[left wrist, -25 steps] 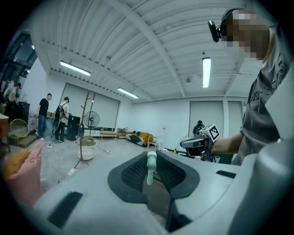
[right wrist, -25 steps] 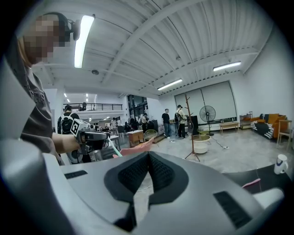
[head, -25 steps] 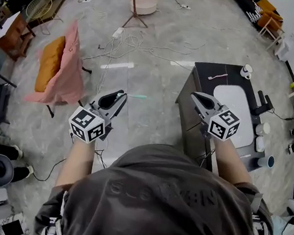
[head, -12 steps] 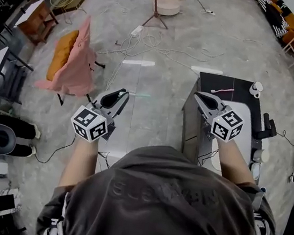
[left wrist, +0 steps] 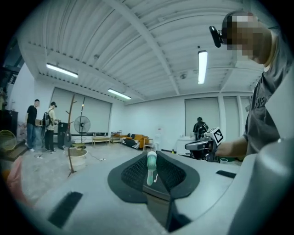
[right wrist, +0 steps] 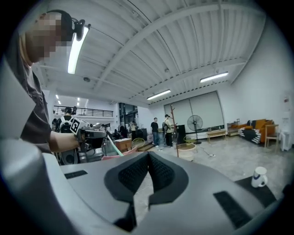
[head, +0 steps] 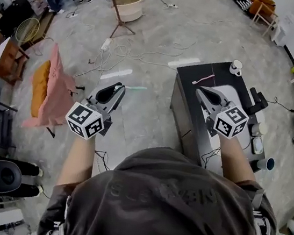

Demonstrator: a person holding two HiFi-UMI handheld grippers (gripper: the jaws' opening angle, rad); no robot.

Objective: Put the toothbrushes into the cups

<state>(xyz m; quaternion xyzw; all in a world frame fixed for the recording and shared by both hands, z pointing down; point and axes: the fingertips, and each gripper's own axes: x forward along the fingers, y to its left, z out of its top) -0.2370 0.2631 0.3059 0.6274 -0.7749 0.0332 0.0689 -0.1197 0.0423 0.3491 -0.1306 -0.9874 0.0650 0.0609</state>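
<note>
– Carrying is our step now, we think. Our left gripper (head: 118, 89) is squeezed narrow on the green toothbrush (head: 136, 88), and most of the brush pokes out in front.
– And our right gripper (head: 201, 92)?
– Its jaws are pressed together with nothing in them. It hangs over the dark surface (head: 218, 71).
– Where are the cups?
– A white cup (head: 236, 67) stands on the surface, ahead of the right gripper and a little to its right. It is well apart from our left gripper, which is out over the floor, left of the surface. More cups (head: 260, 128) sit off to the right gripper's right.
– So what do we need next?
– We would bring the left gripper across to a cup, tip the toothbrush so one end points down, and let go only when it is inside the rim.
– And the pink toothbrush (head: 203, 79)?
– It lies flat on the surface, just ahead of the right gripper. We would have to open that gripper first to pick it up.
</note>
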